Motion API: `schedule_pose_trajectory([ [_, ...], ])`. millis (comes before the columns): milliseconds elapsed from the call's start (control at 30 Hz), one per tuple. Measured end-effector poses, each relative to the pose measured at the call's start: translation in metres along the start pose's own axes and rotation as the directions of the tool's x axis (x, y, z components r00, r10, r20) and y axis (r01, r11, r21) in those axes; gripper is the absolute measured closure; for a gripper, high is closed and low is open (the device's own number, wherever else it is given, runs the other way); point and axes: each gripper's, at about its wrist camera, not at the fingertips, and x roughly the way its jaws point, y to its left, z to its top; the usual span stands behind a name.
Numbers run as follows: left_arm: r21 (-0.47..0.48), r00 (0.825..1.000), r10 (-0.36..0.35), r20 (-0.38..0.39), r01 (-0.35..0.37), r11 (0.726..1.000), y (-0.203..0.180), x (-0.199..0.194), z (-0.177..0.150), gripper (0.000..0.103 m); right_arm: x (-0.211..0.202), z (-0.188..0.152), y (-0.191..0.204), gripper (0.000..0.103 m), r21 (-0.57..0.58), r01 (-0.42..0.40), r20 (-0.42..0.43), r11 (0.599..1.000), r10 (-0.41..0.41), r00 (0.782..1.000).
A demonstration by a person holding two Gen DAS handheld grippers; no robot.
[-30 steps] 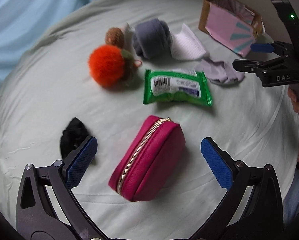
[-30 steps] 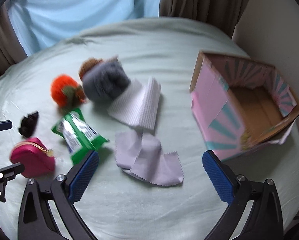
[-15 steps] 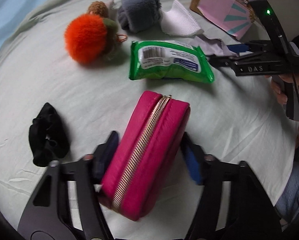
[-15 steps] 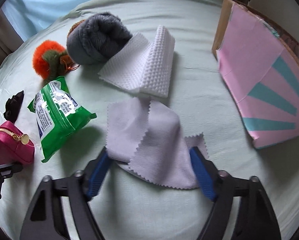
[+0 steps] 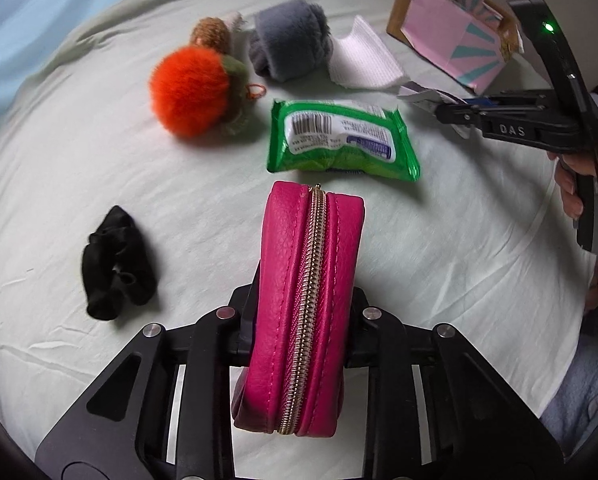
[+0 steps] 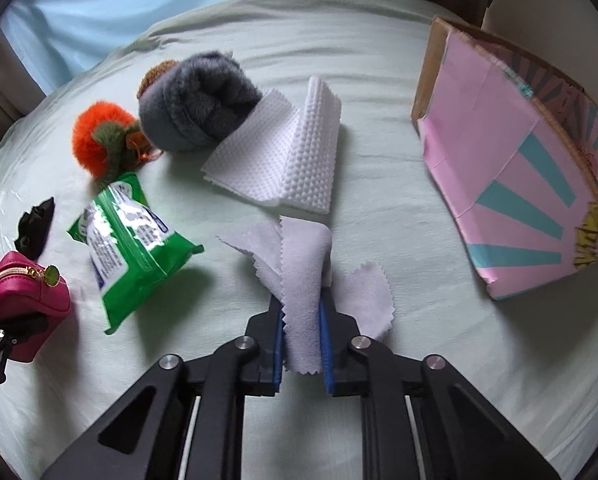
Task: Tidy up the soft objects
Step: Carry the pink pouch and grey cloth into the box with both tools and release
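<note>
Pouch (image 5: 307, 300) — magenta, zippered, mid-bed — is being clamped by the left gripper (image 5: 305, 320), jaws just closing on it; right gripper (image 6: 301, 320) is pinching the lilac cloth (image 6: 305, 280). Grasping step; next — probably lifting both toward the pink box (image 6: 511, 184) at the bed's (image 6: 439, 360) right edge.

Wipes pack (image 5: 341, 142) blocks ahead; bedsheet (image 5: 479, 240) free rt.

We are seeing the letters "DAS" in white on the black right gripper (image 5: 439, 111). We are seeing a barcode on the white label of the green pack (image 5: 339, 140), but its small print is looking too blurry for us to read.
</note>
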Motion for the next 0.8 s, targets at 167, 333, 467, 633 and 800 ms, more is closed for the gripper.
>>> schedule_pose_trajectory([
  [167, -0.032, 0.999, 0.023, 0.026, -0.022, 0.999, -0.002, -0.034, 0.012, 0.08, -0.038, 0.011, 0.004, 0.089, 0.004, -0.018, 0.031, 1.0, 0.018, 0.999],
  [333, -0.067, 0.997, 0.05, 0.065, -0.046, 0.997, -0.016, -0.08, 0.035, 0.08, -0.084, 0.022, 0.0, 0.089, 0.003, -0.04, 0.074, 0.999, 0.04, 0.996],
  [467, -0.109, 0.994, 0.061, 0.096, -0.05, 0.993, -0.032, -0.115, 0.057, 0.08, -0.134, 0.035, -0.01, 0.089, -0.002, -0.059, 0.116, 0.998, 0.059, 0.991],
  [633, -0.155, 0.987, 0.088, 0.134, -0.066, 0.986, -0.065, -0.154, 0.096, 0.08, -0.179, 0.059, -0.028, 0.089, -0.018, -0.076, 0.164, 0.997, 0.078, 0.983],
  [800, -0.213, 0.978, 0.11, 0.179, -0.07, 0.975, -0.103, -0.175, 0.14, 0.08, -0.22, 0.086, -0.069, 0.089, -0.03, -0.081, 0.197, 0.996, 0.085, 0.977],
])
